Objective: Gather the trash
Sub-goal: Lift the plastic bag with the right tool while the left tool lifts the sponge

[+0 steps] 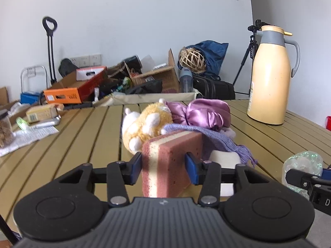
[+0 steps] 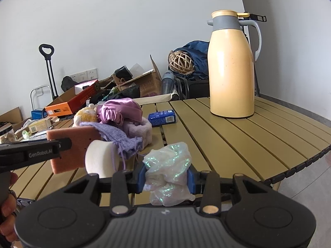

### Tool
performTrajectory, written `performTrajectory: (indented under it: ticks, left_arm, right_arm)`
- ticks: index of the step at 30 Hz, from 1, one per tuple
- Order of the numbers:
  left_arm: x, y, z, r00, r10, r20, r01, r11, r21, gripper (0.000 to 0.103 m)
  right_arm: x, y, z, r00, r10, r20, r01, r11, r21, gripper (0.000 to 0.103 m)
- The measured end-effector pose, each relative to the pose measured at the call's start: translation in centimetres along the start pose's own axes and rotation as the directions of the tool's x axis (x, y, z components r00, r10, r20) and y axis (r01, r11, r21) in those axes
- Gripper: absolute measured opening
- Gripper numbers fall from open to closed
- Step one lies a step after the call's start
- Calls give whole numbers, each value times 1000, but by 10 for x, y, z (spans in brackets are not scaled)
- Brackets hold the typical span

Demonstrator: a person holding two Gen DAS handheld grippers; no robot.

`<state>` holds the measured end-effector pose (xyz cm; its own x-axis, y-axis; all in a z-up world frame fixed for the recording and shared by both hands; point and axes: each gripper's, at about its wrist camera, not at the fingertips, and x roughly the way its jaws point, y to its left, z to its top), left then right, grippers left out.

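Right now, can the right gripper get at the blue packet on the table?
Probably not yet. The right gripper is already shut on the iridescent plastic bag, so its jaws are full. The path to the blue packet over the table looks open otherwise.

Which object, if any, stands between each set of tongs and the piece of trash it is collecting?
None. The left tongs are already shut on the pink sponge, and the right tongs are shut on the crumpled plastic bag. Where the trash must go is not visible in either view.
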<state>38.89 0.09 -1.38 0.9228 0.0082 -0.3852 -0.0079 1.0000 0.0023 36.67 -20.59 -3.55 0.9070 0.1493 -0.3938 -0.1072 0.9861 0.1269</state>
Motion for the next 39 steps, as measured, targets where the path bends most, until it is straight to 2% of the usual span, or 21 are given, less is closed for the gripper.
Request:
performTrajectory:
  ticks: [6, 8, 12, 19, 33, 39]
  left_arm:
    - [11, 0, -5, 999, -11, -33, 10, 1000, -3, 49]
    - [12, 0, -6, 999, -14, -39, 14, 1000, -1, 46]
    - [8, -2, -5, 1000, -17, -19, 17, 1000, 6, 40]
    - [-8, 1, 2, 1000, -20, 7, 20, 1000, 2, 37]
    - [-36, 30, 6, 999, 20, 47, -19, 1000, -22, 34]
    - [-39, 39, 5, 998, 51, 25, -51, 999, 4, 34]
  right_arm:
    - [-1, 0, 0, 1000, 0, 0, 0, 1000, 1, 38]
    - [-1, 0, 0, 1000, 0, 1, 0, 1000, 1, 38]
    - [-1, 0, 0, 1000, 0, 1, 0, 1000, 2, 38]
    - [-4, -1, 0, 1000, 8, 6, -8, 1000, 0, 38]
    - [-4, 3, -1, 1000, 14, 9, -14, 1000, -12, 38]
    - [0, 8, -3, 1000, 21, 0, -21, 999, -25, 38]
